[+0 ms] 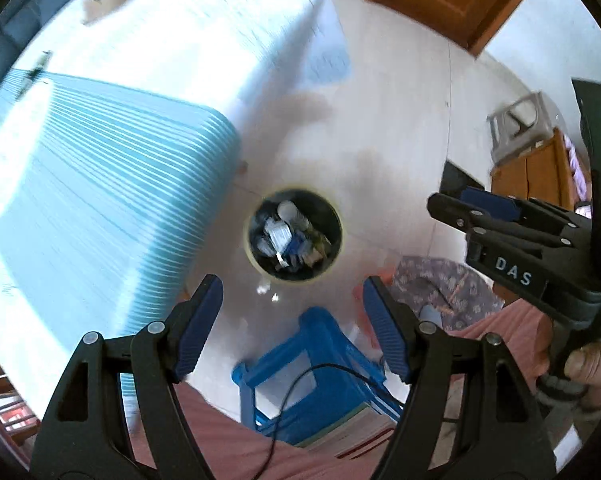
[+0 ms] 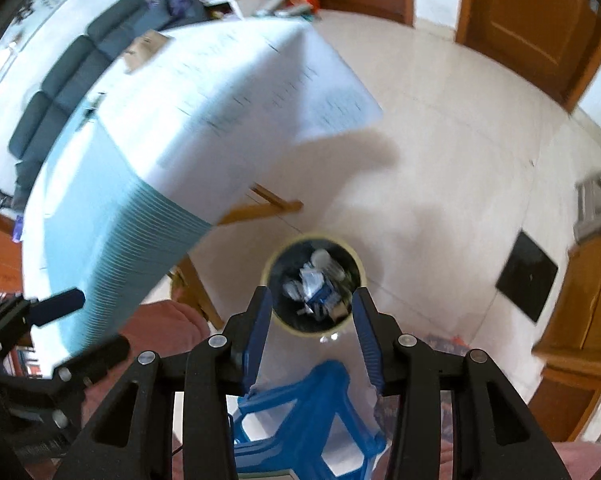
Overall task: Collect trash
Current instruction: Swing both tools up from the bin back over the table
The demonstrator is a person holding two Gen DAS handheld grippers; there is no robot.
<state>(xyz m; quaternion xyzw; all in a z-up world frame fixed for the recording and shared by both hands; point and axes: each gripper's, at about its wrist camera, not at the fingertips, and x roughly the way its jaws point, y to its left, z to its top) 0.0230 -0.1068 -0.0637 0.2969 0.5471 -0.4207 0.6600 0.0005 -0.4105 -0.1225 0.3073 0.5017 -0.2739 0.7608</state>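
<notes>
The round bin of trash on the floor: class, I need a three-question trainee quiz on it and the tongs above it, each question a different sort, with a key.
1. True or false: the round yellow-rimmed trash bin is empty.
2. Which best describes the left tongs? A) shut on a wrapper B) open, holding nothing C) inside the bin
3. Fill in: nearer the cameras than the bin stands a ____ plastic stool.

Key:
1. False; wrappers and containers fill it.
2. B; the right tongs are open and hold nothing too.
3. Blue.
</notes>
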